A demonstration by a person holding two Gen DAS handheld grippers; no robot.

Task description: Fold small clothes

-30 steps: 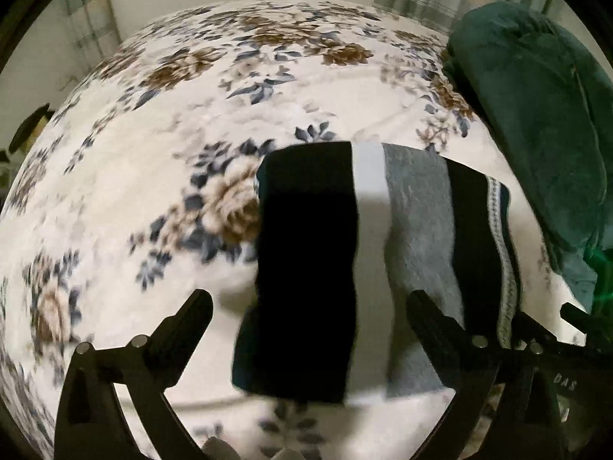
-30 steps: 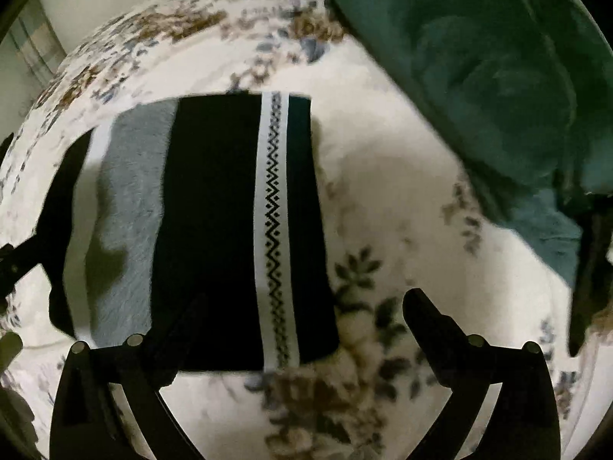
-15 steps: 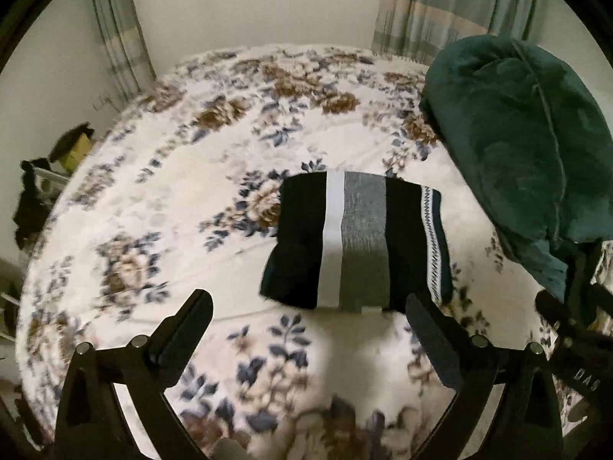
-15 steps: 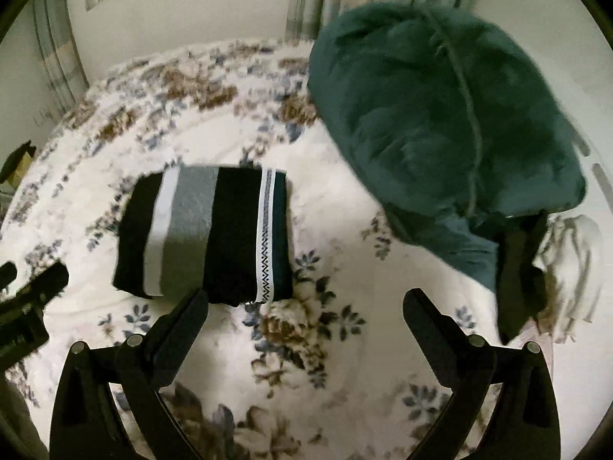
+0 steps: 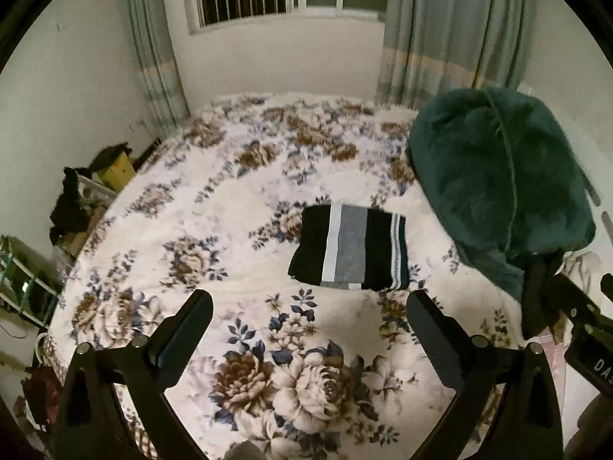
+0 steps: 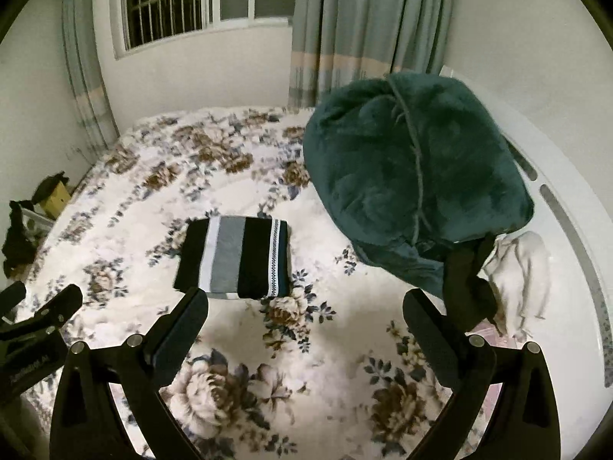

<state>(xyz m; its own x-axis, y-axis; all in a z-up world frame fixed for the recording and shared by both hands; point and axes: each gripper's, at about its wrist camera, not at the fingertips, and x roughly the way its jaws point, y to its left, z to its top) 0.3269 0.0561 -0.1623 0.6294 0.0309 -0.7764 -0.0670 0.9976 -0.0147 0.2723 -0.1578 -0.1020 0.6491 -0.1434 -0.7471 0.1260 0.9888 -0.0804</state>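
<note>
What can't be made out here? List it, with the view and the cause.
- Underside and inner layers of the folded cloth: both views, hidden by its own top layer.
- Dark garment by the green blanket: right view, partly behind the right gripper finger; its type is unclear.
- Clutter beside the bed: left view, dim and small.
- Left gripper: bases cut off by the bottom edge.

"DAS" on right claw [image 5: 592, 360]

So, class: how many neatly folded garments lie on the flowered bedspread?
1: the striped folded garment lies flat mid-bed on the flowered bedspread, beside the big green bundle. The dark garment and white garment near the bundle are unfolded. More may be hidden behind it.
</note>
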